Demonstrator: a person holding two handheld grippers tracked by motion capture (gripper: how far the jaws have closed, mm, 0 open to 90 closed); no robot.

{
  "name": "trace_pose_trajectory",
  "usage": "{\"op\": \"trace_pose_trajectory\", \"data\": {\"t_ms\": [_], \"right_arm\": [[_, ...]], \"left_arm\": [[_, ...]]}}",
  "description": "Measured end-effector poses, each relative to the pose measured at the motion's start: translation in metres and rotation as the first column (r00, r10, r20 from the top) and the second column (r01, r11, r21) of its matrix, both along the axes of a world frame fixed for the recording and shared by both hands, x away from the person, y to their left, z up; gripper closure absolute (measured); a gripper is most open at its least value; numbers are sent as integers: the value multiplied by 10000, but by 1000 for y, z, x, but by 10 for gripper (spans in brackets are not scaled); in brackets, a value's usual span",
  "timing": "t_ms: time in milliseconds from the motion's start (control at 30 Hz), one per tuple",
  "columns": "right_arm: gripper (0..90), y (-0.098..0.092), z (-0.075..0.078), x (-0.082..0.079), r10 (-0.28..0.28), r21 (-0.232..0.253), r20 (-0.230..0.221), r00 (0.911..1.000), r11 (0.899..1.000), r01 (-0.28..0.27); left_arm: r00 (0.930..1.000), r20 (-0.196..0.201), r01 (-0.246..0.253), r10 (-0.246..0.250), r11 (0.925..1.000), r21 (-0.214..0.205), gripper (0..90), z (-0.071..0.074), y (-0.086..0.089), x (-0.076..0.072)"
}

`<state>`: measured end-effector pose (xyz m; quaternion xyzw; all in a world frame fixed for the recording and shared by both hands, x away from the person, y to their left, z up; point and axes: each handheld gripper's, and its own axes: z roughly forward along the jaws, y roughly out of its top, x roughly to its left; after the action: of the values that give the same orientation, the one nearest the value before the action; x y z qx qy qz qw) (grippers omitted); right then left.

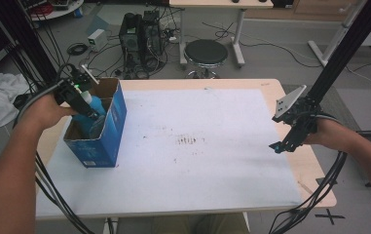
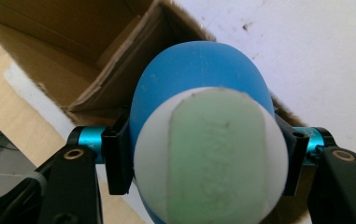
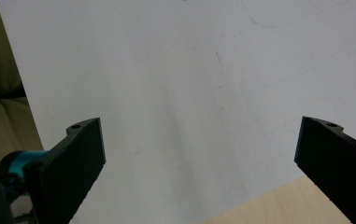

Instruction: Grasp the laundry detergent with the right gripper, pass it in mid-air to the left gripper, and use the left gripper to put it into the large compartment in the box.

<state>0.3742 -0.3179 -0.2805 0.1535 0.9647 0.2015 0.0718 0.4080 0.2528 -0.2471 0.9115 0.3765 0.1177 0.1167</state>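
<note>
overhead, left gripper [image 1: 91,113] reaching down into an open blue cardboard box [image 1: 110,131] near the left edge of the table [image 1: 290,97]. pinching a blue bottle [image 1: 93,106], black jaws pressed against both of its sides. seen along the left gripper [image 2: 203,154], bottle [image 2: 199,93] very close up, rounded blue body behind, white end with a pale green oblong patch facing the camera, held just over the box's brown inner walls [image 2: 87,46]. box standing upright on a white mat [image 1: 197,170] covering most of the light wooden tabletop. faint dark smudges [image 1: 189,140] near the middle of the mat. over at the table's right edge, right gripper [image 1: 276,147] hanging above the mat border, well apart from the box, grey three-cornered plate on top. jaws spread wide, nothing between them, just white mat [image 3: 189,93] and a strip of wood beneath. forearms entering from the bottom corners, black cables trailing off both grippers. beyond the table, grey floor with a round black stool [image 1: 206,52] and a tangle of cables.
</note>
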Motion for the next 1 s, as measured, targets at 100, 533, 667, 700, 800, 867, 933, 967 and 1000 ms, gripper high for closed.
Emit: {"op": "trace_pose_trajectory", "data": {"t_ms": [100,533,667,700,800,867,933,967,1000], "right_arm": [[8,1,-1,0,-34,-36,-16,10000,10000,34],[8,2,-7,2,-104,-100,-126,9999,9999,102],[8,3,-8,2,-12,-94,-104,9999,10000,11],[8,3,-8,3,23,-58,-92,10000,10000,-24],[9,4,-8,2,-79,-122,-138,9999,9999,77],[9,4,-8,3,-70,-85,-82,9999,9999,70],[9,4,-8,3,-19,-35,-81,10000,10000,19],[8,4,-8,2,-110,-129,-145,9998,9999,108],[9,4,-8,2,-89,-90,-129,9999,9999,88]], "left_arm": [[9998,-198,71,-71,10000,-12,378,-10,0,1],[9981,-610,-77,74,10000,-42,377,-38,4,7],[9985,-533,-144,136,9998,-141,377,-39,2,8],[9983,-574,-38,34,10000,-63,377,-39,2,9],[9979,-639,-77,76,10000,-23,376,-39,2,11],[9976,-688,-27,30,10000,55,375,-38,3,12],[9968,-781,182,-158,9994,294,375,-37,5,13],[9965,-807,236,-209,9992,333,373,-36,6,14],[9984,-541,-186,183,9998,-49,369,-36,5,12]]}}
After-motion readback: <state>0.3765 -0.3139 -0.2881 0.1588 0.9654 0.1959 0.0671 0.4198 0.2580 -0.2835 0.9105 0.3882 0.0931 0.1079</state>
